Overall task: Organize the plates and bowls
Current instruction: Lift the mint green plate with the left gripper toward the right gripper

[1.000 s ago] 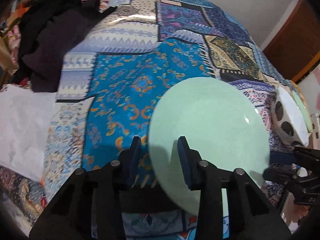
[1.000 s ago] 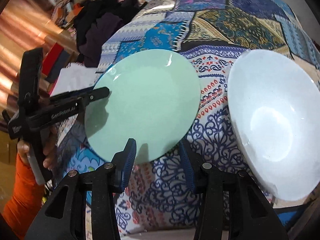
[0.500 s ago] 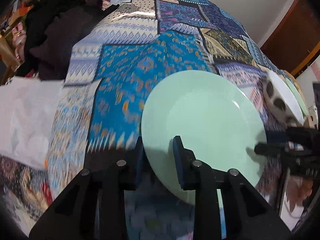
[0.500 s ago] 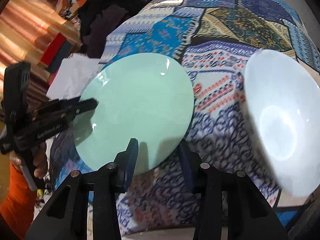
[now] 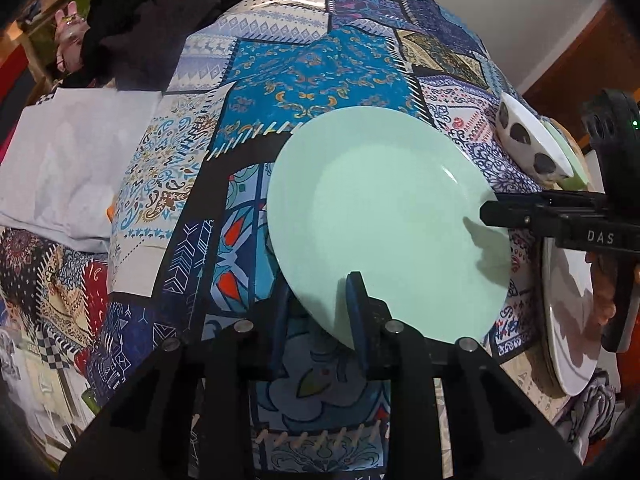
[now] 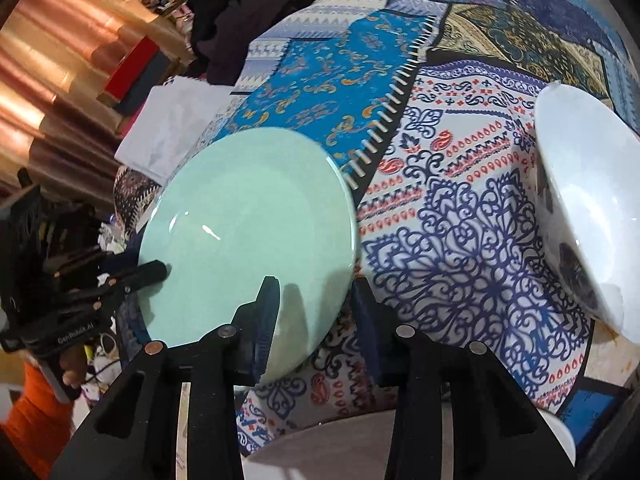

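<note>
Nearest to us in the left wrist view, the left gripper (image 5: pixel 320 312) pinches the near rim of a mint green plate (image 5: pixel 384 216), one blue pad on top of the rim and the other underneath, so we read it as clamped on the plate after its jaws closed in a moment ago; the plate tilts up off the patchwork tablecloth (image 5: pixel 304 68), its face turned toward us and its far edge lifted. Only this view shows the right gripper (image 5: pixel 494 212) from the side, its black tips resting at the plate's right edge, and beyond it a white plate (image 5: pixel 572 320) seen nearly edge-on at the table's right side. From the right wrist view, the right gripper (image 6: pixel 316 304) straddles the near edge of the green plate (image 6: pixel 248 236): its left pad lies over the plate's face, its right pad sits just off the rim, and its jaws have been narrowing with the rim between them, though we cannot tell whether the pads press on it. Only this view shows the left gripper (image 6: pixel 160 270) reaching in from the left, held by a hand (image 6: pixel 74 364) with an orange sleeve (image 6: pixel 36 424). Farther off to the right sits a white bowl (image 6: pixel 588 196) with dark spots on its outside, tipped on its side. At the far end of the table lies a heap of dark clothing (image 5: pixel 148 36)
</note>
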